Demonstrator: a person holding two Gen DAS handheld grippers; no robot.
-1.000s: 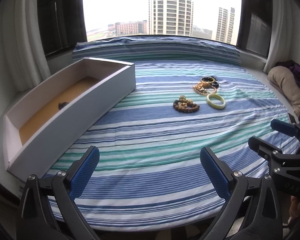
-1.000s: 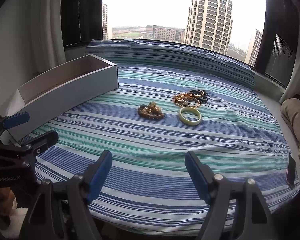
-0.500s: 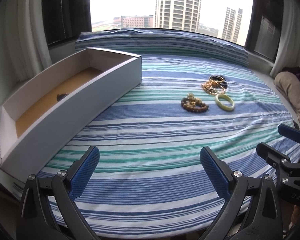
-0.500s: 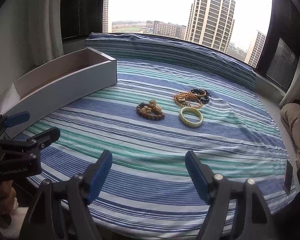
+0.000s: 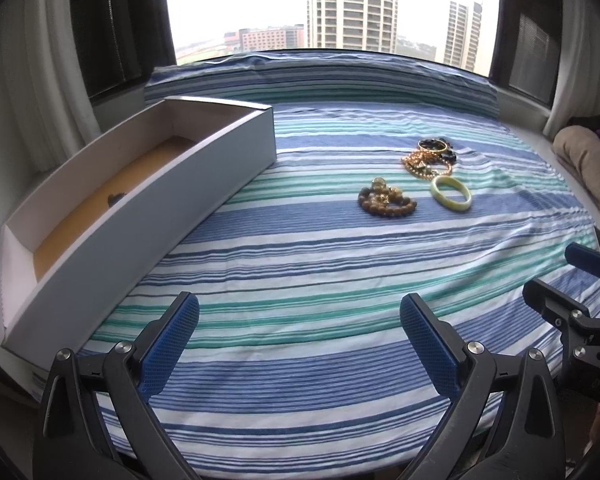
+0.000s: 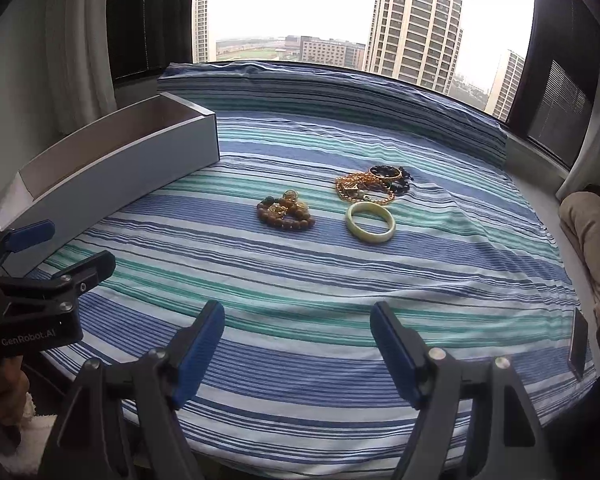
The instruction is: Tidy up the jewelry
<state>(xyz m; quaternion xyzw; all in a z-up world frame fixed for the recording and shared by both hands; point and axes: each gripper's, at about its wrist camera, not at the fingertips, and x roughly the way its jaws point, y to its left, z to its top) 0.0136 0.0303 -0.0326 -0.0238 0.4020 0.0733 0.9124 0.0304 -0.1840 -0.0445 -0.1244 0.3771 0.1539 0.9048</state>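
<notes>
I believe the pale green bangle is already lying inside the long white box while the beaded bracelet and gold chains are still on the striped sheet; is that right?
Not quite. The pale green bangle is not in the long white box; it lies on the striped sheet, near the beaded bracelet and gold chains. The right wrist view shows this clearly. The rest is correct.
</notes>
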